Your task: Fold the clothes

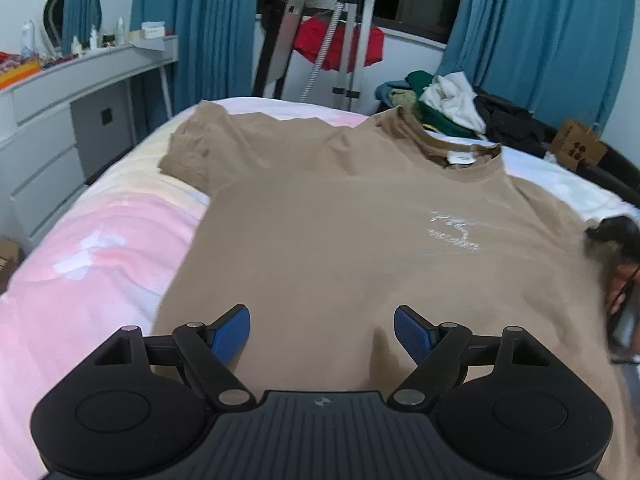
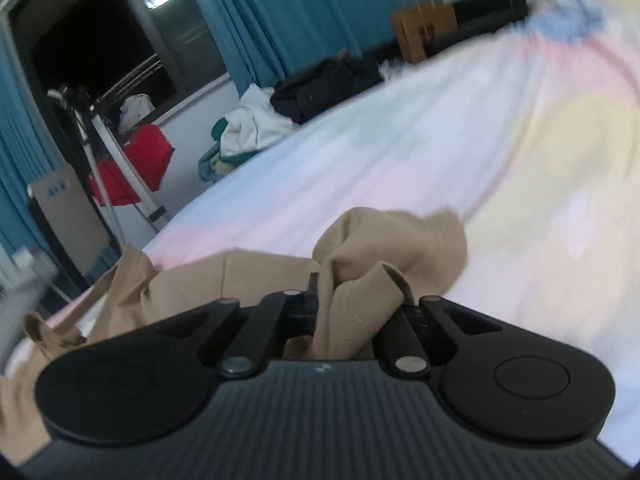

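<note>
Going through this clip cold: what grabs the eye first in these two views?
A tan short-sleeved T-shirt spread chest-up across the pastel pink-and-white bedspread fills the left wrist view, with the left gripper open just above its lower part. In the right wrist view, the right gripper is shut on a bunched fold of that shirt. Behind, teal curtains frame a dark window.

T-shirt spread on bed; clothes pile behind collar (dresser left of bed).

L gripper tilted down, blue pads wide apart, nothing between. R gripper clamped tight on bunched tan T-shirt cloth.
</note>
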`<state>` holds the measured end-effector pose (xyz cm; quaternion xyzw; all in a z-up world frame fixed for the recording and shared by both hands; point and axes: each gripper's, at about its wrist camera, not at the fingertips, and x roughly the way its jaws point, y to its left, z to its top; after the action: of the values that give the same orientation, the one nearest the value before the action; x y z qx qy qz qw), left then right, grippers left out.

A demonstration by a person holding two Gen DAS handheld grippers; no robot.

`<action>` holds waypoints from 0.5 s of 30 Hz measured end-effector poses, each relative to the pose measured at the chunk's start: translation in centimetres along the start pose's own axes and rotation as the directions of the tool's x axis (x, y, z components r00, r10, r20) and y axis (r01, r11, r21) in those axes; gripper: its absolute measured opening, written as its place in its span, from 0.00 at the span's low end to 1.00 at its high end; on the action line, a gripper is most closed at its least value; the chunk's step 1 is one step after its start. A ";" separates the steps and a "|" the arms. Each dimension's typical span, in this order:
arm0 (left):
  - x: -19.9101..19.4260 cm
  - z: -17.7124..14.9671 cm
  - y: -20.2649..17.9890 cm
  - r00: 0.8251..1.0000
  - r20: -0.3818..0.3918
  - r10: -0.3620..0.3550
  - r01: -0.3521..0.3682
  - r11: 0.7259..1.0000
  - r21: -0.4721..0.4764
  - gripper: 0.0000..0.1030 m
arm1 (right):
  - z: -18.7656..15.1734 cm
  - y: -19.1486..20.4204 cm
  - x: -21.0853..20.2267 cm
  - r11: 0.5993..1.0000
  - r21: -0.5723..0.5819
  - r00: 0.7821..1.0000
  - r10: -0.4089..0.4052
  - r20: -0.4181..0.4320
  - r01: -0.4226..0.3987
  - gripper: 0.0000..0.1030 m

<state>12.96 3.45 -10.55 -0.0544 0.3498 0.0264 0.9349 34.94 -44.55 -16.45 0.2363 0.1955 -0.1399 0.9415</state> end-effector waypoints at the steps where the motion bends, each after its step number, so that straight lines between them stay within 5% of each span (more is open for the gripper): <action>1: -0.1 0.0 0.1 1.000 -0.003 0.006 -0.006 1.000 -0.004 0.78 | 0.3 0.8 -0.5 0.999 -0.045 0.999 -0.029 0.019 0.030 0.08; 8: -2.1 0.8 1.9 1.000 0.017 -0.016 0.017 0.998 -0.056 0.78 | 1.7 8.6 -5.6 0.929 -0.313 0.967 -0.131 0.220 0.197 0.08; 11: -2.5 0.9 2.7 1.000 0.003 -0.012 0.012 0.997 -0.071 0.78 | 0.8 12.7 -7.4 0.867 -0.431 0.948 -0.131 0.289 0.251 0.08; 15: -2.8 1.5 4.5 1.000 0.002 0.009 -0.009 0.992 -0.124 0.78 | -2.2 18.8 -7.6 0.797 -0.552 0.951 -0.086 0.298 0.246 0.08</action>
<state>11.44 8.08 -7.93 -0.1110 0.3467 0.0524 0.9299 34.28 -26.17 -7.61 -0.1021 0.1248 -0.1854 0.9693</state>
